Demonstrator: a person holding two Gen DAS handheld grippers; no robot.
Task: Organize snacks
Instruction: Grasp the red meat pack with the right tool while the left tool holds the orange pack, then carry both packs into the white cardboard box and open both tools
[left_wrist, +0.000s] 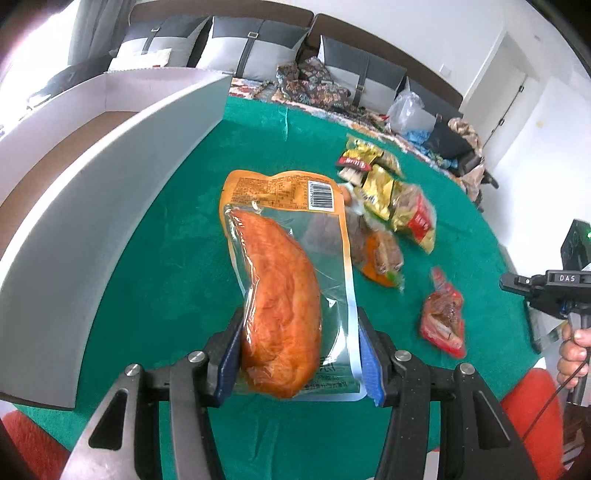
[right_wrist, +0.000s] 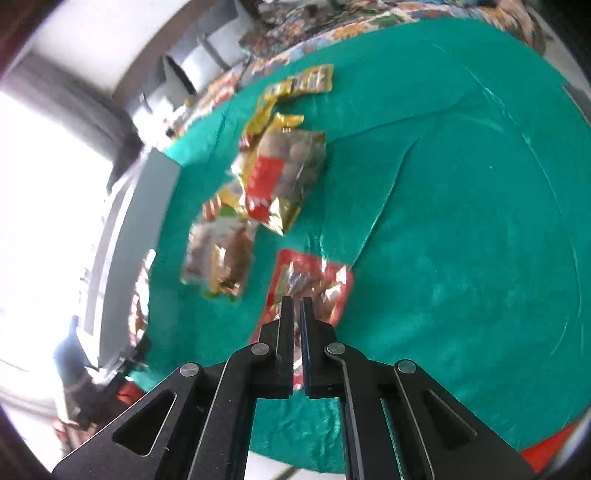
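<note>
In the left wrist view, the left gripper (left_wrist: 299, 354) was clamped on a clear vacuum pouch with an orange printed top holding a long orange-brown piece of meat (left_wrist: 284, 280); its blue pads (left_wrist: 231, 360) pressed the pouch from both sides, and the pouch stood raised over the green cloth-covered table (left_wrist: 184, 258) at the centre of the frame. At the left and upper left of that frame stood a large white cardboard box with an open top (left_wrist: 110, 177), its near wall just beside the held pouch. At the right edge a hand (left_wrist: 574, 350) gripped the handle of the other tool.

In the right wrist view, the right gripper (right_wrist: 297, 306) had its jaws drawn together, with only a thin slit between them. A small red foil snack packet (right_wrist: 325, 288) lay on the cloth directly under and beyond the tips; the blur made it impossible to tell whether an edge of it was pinched. Above it, towards the upper middle of the frame, lay a loose heap of gold and red snack bags (right_wrist: 284, 177).

The step in hand looked like carrying the meat pouch to the box. The next move would call for swinging it over the box wall towards the upper left, then releasing it inside, while the remaining packets waited on the table.
</note>
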